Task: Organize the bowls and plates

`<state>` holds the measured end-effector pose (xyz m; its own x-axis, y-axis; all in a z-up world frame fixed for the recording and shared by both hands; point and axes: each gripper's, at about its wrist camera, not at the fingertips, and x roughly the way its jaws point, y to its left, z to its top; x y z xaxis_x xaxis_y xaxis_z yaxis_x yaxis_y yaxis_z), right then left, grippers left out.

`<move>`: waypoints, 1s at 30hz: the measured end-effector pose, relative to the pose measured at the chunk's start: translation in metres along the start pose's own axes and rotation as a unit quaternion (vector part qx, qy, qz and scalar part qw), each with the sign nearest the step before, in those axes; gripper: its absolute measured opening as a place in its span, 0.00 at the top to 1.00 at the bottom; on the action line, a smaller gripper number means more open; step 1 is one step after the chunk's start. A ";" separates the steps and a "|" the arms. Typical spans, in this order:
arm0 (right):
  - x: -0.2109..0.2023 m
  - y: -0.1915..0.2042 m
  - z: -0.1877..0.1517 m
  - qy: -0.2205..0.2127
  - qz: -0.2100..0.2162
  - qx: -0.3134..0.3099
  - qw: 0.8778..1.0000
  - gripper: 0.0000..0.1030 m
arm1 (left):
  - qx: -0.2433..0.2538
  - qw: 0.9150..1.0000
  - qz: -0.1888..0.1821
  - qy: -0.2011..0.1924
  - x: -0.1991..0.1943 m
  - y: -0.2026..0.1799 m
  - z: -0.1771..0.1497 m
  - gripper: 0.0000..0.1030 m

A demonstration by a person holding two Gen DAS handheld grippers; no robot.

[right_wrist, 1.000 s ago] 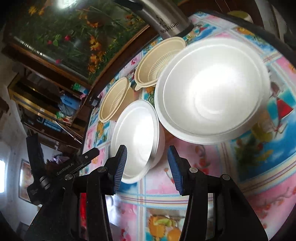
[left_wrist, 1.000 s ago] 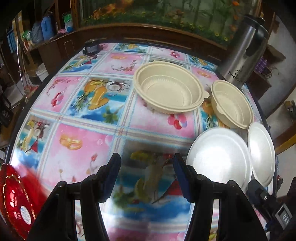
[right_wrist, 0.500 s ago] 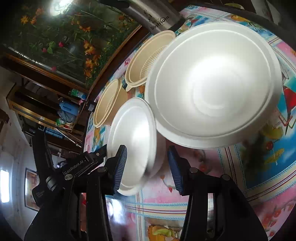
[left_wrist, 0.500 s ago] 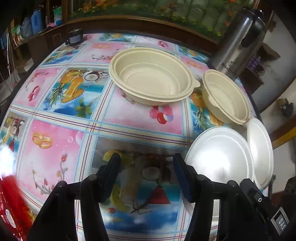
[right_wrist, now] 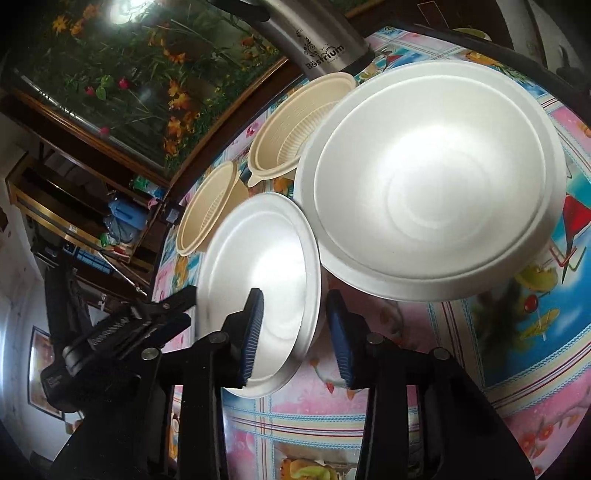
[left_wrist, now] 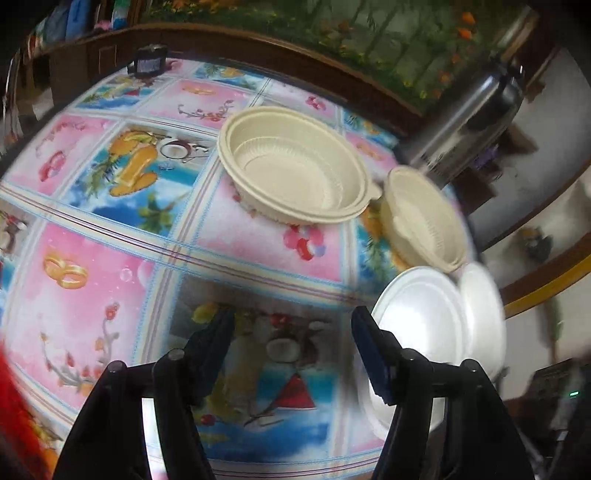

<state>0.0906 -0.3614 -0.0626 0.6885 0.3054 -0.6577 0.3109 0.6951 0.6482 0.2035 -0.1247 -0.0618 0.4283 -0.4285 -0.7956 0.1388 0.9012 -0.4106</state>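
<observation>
On the patterned tablecloth [left_wrist: 110, 266] a large beige bowl [left_wrist: 295, 166] and a small beige bowl [left_wrist: 421, 218] stand at the back. In front of them are a large white foam bowl [right_wrist: 436, 184] and a small white foam bowl [right_wrist: 258, 266], also seen as the large one [left_wrist: 417, 321] and the small one [left_wrist: 480, 314]. My right gripper [right_wrist: 295, 336] straddles the small white bowl's near rim, one pad inside, one outside. Its jaws are closing, with a sliver of gap still at the outer pad. My left gripper [left_wrist: 291, 350] hovers over bare cloth left of the large white bowl, jaws opening, nothing between them.
A steel thermos flask [right_wrist: 314, 40] stands at the table's far right edge behind the beige bowls. A red object [left_wrist: 14, 424] blurs at the near left. A small black item [left_wrist: 147, 62] sits at the far edge. A planted glass tank [left_wrist: 332, 29] backs the table.
The right jaws have narrowed around the small white bowl's rim, and the bowl has tipped up. The left view has swung right, so the red object has slid almost out of view; its jaws are a little wider.
</observation>
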 end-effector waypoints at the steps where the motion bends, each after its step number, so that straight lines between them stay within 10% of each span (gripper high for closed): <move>1: 0.001 -0.001 0.000 0.001 0.001 0.001 1.000 0.74 | -0.004 1.000 -0.006 -0.002 -0.001 0.001 0.000 0.36; 12: 0.011 0.005 -0.005 0.023 0.011 -0.010 1.000 0.76 | -0.053 0.998 -0.007 -0.021 -0.015 0.026 0.010 0.35; 25: 0.014 0.009 -0.003 0.026 0.007 -0.019 0.999 0.76 | 0.036 0.999 -0.029 0.026 0.017 -0.020 -0.012 0.31; 28: 0.017 0.005 -0.003 0.037 0.014 -0.007 0.999 0.76 | 0.032 0.999 -0.016 0.023 0.021 -0.013 -0.014 0.47; 30: 0.016 0.004 -0.003 0.036 0.014 -0.004 0.999 0.76 | 0.032 0.999 -0.020 0.023 0.022 -0.011 -0.013 0.76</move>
<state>0.1012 -0.3518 -0.0718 0.6484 0.3701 -0.6653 0.2871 0.6905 0.6640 0.1996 -0.1446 -0.0811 0.3799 -0.4662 -0.7989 0.2119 0.8846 -0.4155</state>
